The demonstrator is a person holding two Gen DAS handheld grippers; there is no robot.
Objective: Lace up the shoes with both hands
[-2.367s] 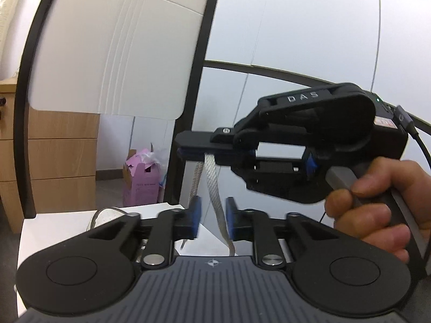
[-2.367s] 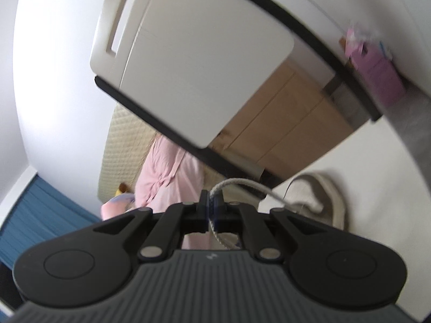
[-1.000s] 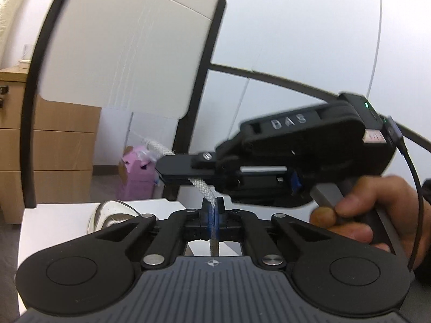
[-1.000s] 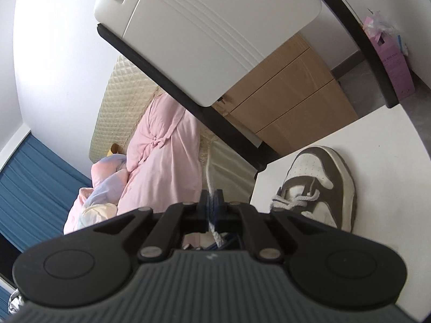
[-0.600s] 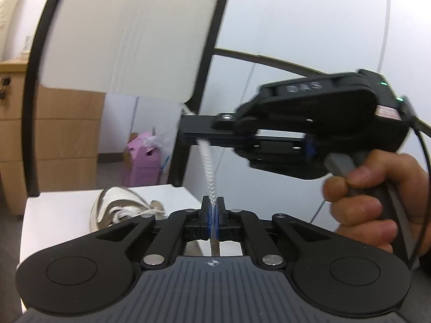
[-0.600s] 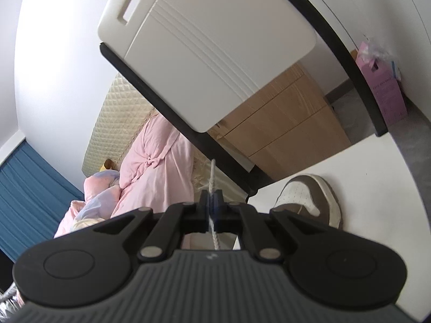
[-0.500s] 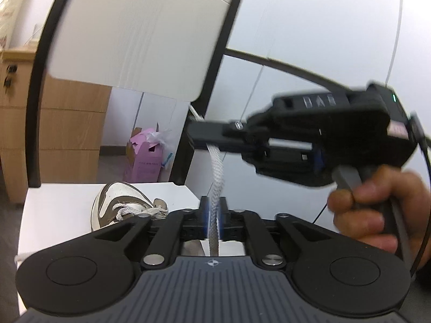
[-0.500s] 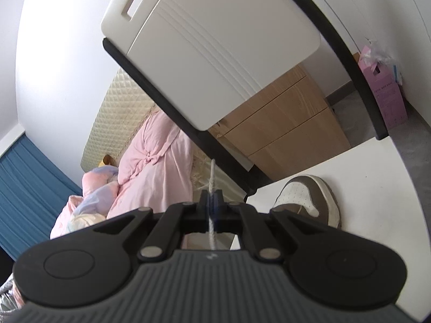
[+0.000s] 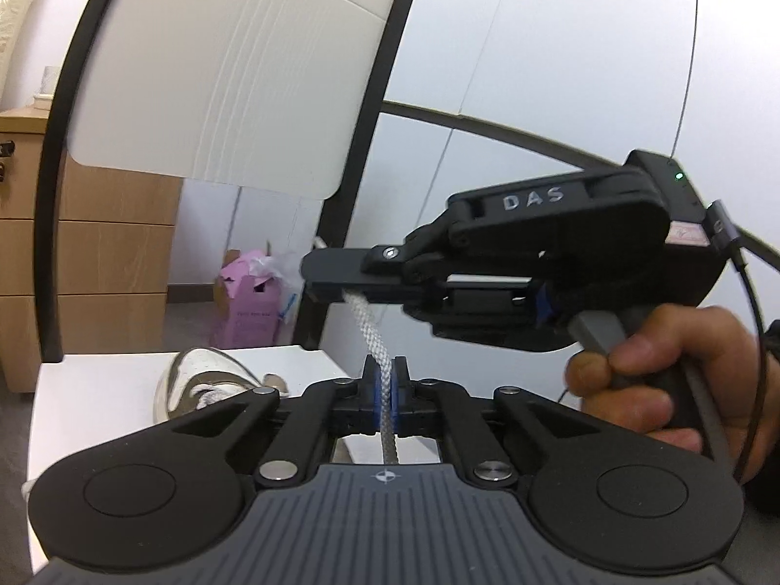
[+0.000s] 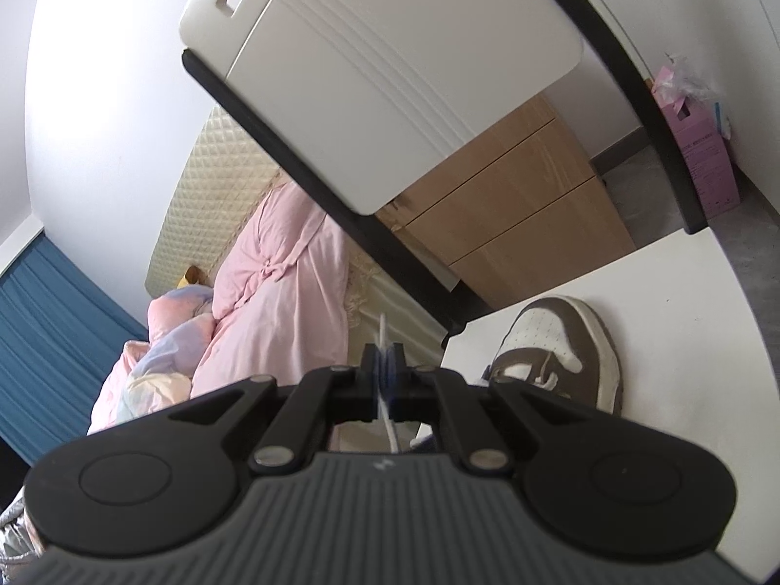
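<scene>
White lace (image 9: pixel 378 363): we see it run taut between both tools, mid-frame.
Left tool (image 9: pixel 382 385): its jaws have just closed again, pinching the lace.
Right tool (image 9: pixel 324 287): we clamp the lace's upper end.
Shoe (image 9: pixel 204 380): on the surface (image 9: pixel 97 390), lower left; we judge threading comes next.

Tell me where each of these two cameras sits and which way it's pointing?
Left wrist view: sits on the left gripper, looking forward at the right gripper and the hand that holds it; white braided shoelace spans both.
Right wrist view: sits on the right gripper, tilted, facing pink bedding and wooden drawers.
Shared: brown-and-white sneaker on the white table, white chair back, pink box.
</scene>
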